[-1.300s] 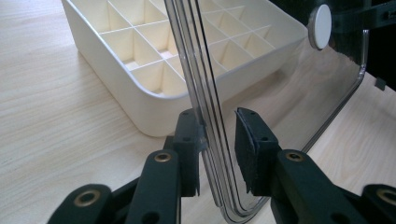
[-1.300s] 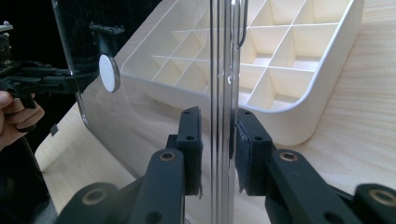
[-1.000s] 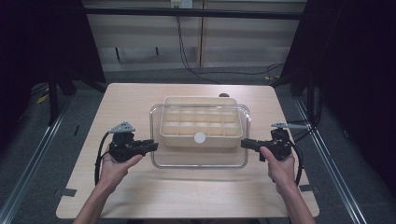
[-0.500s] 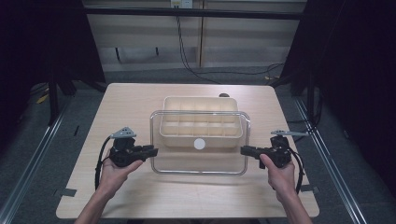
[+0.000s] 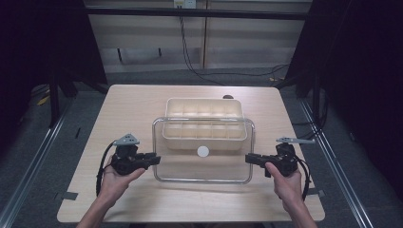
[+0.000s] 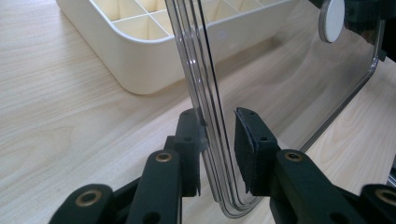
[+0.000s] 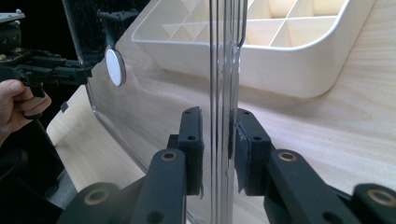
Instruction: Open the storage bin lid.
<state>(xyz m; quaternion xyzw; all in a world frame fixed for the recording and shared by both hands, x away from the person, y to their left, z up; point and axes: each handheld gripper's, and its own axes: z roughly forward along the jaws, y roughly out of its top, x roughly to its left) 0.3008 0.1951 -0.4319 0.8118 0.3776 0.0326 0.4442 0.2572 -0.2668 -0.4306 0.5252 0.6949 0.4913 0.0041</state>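
Both grippers, left gripper (image 5: 153,159) and right gripper (image 5: 250,158), are clamping the clear lid (image 5: 203,166) just off the cream tray (image 5: 205,138); next it likely needs lowering flat beside the tray.

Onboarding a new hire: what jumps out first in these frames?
The clear lid, with a white round knob, held off the table by its two short edges between the left gripper and the right gripper. Behind it, mid-table, sits the open cream divided box.
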